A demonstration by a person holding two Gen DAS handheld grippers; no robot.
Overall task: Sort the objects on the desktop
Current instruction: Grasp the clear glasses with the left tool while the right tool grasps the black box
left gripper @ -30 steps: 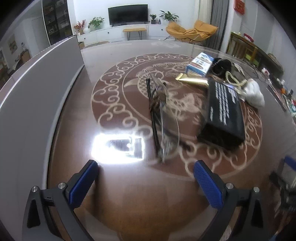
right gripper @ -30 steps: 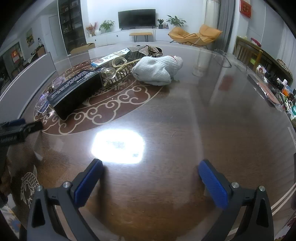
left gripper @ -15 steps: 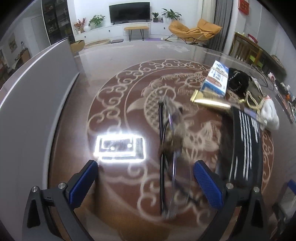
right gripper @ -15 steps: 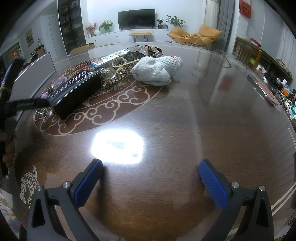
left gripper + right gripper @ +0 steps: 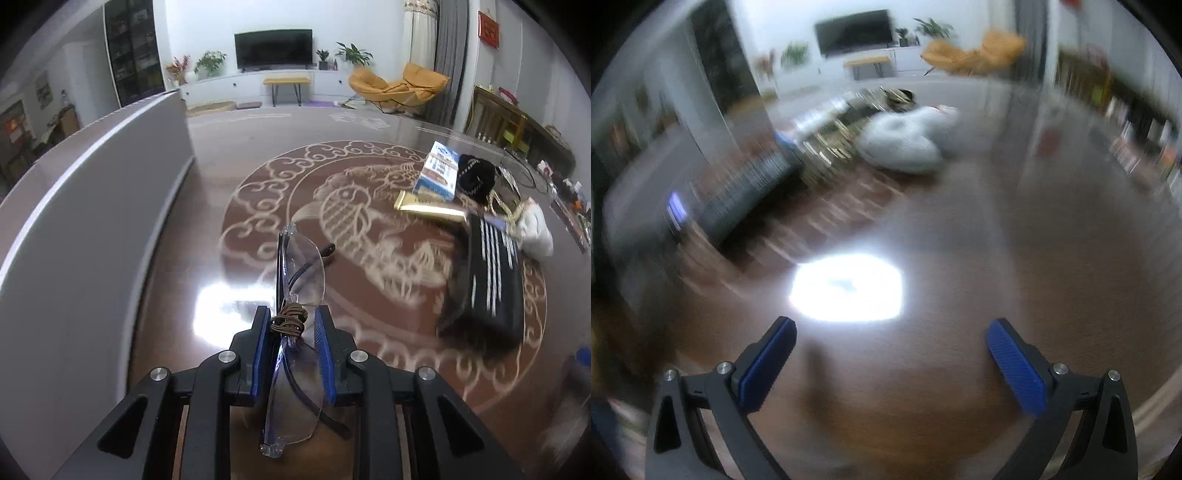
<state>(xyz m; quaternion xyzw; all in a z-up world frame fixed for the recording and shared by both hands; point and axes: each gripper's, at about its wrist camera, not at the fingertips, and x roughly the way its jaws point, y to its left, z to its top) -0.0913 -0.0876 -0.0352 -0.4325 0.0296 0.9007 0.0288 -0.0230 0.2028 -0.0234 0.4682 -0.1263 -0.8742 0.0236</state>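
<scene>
A pair of clear-lensed glasses [image 5: 301,273] with dark temples and a brown cord wound round the bridge stands on edge on the glossy brown table [image 5: 369,435]. My left gripper [image 5: 291,314] is shut on the glasses at the bridge, its blue pads on either side of the cord. One lens sticks out ahead of the fingers and the other lies back between them. In the blurred right wrist view my right gripper [image 5: 892,332] hangs open above bare tabletop, holding nothing.
To the right lie a long black box [image 5: 487,280], a gold packet [image 5: 428,206], a blue-and-white carton [image 5: 437,173], a black pouch [image 5: 476,177] and a white knitted item [image 5: 535,232]. A tall grey panel [image 5: 92,206] borders the left. The white knit [image 5: 905,140] also shows, blurred, ahead of the right gripper.
My left gripper moved forward over the glasses and closed on their bridge. The right wrist view has gone blurry and tilted; its fingers stay open.
</scene>
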